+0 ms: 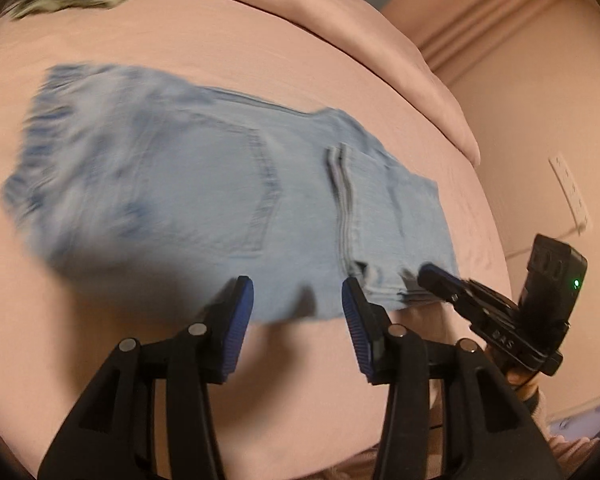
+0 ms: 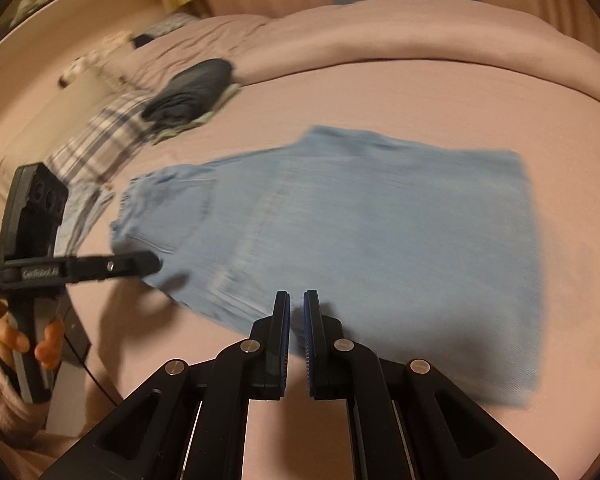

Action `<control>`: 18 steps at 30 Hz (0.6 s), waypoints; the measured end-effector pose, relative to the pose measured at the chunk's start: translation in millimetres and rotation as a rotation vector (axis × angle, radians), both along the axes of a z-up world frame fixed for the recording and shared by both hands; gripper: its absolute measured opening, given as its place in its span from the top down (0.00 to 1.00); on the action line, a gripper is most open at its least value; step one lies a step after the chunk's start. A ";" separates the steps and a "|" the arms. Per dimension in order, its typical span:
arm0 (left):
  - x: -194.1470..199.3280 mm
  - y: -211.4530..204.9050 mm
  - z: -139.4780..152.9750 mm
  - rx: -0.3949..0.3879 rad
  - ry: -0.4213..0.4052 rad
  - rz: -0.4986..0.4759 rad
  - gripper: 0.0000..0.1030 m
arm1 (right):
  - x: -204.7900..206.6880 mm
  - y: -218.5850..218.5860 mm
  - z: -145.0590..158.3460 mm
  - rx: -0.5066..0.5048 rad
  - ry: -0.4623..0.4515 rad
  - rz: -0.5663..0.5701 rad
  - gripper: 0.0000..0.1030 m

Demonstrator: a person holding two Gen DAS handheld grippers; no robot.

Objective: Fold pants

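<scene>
Pink bedding (image 2: 380, 92) covers everything, a wide bed with a rolled duvet along the far side, and on it the light blue jeans (image 1: 204, 184) lie folded into a broad flat slab. In the left wrist view their long axis runs from about ten o'clock down to four o'clock, frayed hems at the ten o'clock end and the near edge just beyond the claw tips.

The left gripper (image 1: 298, 300) stands released, its blue pads apart with nothing pressed between them; the near denim edge shows through the gap but neither pad seems to touch it. The denim lies at twelve o'clock from it, close in.

The right gripper (image 2: 297, 308) is clenched, pads nearly meeting, and I see no cloth caught between them, though motion blur makes that hard to swear to. Seen from the left camera it comes in from four o'clock, its tip at the jeans' right-hand corner. In its own view the denim spreads from eleven o'clock round to two o'clock.

Each hand covers one end of the near edge, with the left one apparently nearer the middle of the slab. For another fold, my guess is that the short ends would have to be brought together along that ten-to-four line.

A dark bundle of clothes (image 2: 192, 88) and striped fabric (image 2: 100, 136) sit well apart at ten o'clock.
</scene>
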State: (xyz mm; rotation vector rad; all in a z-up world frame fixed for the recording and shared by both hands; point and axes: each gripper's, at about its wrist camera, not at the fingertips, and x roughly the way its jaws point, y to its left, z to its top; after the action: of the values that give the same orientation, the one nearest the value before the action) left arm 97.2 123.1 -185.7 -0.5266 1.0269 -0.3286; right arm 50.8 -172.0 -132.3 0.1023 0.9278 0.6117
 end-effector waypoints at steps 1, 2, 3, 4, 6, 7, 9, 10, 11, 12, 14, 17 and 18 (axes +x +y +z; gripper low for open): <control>-5.7 7.0 -1.1 -0.017 0.008 0.019 0.55 | 0.7 6.3 2.2 0.006 -0.006 0.013 0.95; -11.0 14.3 -3.4 -0.037 0.017 0.041 0.55 | 4.3 18.7 2.3 0.016 -0.017 0.035 0.95; -16.7 23.6 -7.0 -0.076 0.029 0.065 0.55 | 8.3 28.7 0.2 0.013 -0.016 0.045 0.95; -20.5 30.5 -10.1 -0.101 0.043 0.093 0.53 | 10.3 34.7 -2.5 0.004 -0.009 0.048 0.95; -27.8 47.1 -19.3 -0.123 0.075 0.176 0.48 | 20.6 52.4 -19.7 -0.037 0.052 0.062 0.95; -30.1 54.6 -24.5 -0.137 0.089 0.213 0.48 | 25.6 56.1 -27.6 -0.055 0.088 0.050 0.95; -33.4 69.8 -37.6 -0.231 0.118 0.283 0.48 | 32.2 51.2 -26.0 -0.012 0.135 0.030 0.95; -35.2 73.9 -41.2 -0.273 0.118 0.307 0.48 | 34.8 49.3 -24.7 -0.003 0.157 0.025 0.95; -35.0 78.4 -44.3 -0.305 0.110 0.335 0.48 | 35.8 48.3 -23.6 0.003 0.163 0.020 0.95; -33.8 82.2 -45.9 -0.333 0.090 0.365 0.48 | 35.6 48.0 -20.5 0.006 0.162 0.021 0.94; -30.3 88.6 -48.7 -0.373 0.065 0.418 0.46 | 34.8 53.8 -10.6 0.004 0.130 0.044 0.94; -24.8 101.3 -53.5 -0.430 0.055 0.483 0.46 | 48.3 72.4 -2.2 -0.009 0.106 0.061 0.94; -24.5 106.7 -54.4 -0.444 0.051 0.502 0.47 | 52.3 77.4 -0.7 -0.010 0.095 0.060 0.94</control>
State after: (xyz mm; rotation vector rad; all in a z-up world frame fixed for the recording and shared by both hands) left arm 72.7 229.8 -240.1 -1.1726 0.8346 -0.0910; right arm 103.0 -94.6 -133.0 0.0960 1.0289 0.6620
